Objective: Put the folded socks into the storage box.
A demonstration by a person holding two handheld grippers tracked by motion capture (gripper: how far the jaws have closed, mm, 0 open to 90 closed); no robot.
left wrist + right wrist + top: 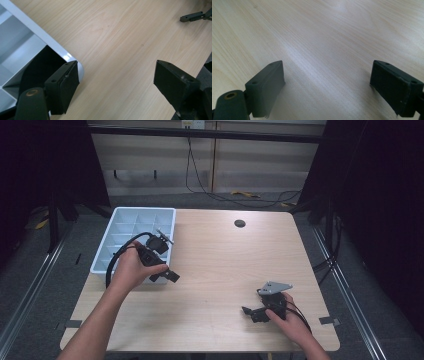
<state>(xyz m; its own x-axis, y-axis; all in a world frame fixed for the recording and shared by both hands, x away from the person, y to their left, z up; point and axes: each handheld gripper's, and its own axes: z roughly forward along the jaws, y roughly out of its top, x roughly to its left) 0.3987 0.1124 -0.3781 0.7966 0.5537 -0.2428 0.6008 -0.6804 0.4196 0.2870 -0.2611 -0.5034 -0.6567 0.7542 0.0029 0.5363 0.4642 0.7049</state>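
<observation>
Left gripper (pixel 167 274) at near right corner of white compartment tray (pixel 120 215), jaws wide, empty. Right gripper (pixel 250 312) well apart, agape over bare table (pixel 220 265).

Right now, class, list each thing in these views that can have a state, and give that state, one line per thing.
Left gripper: open, nothing between its jaws, over the table edge of the tray.
Right gripper: open, nothing between its jaws, low over bare wood.
Compartment tray: upright on the table's left side; the cells that show hold nothing.
Table: bare wood, with a dark round hole near the far edge.
</observation>
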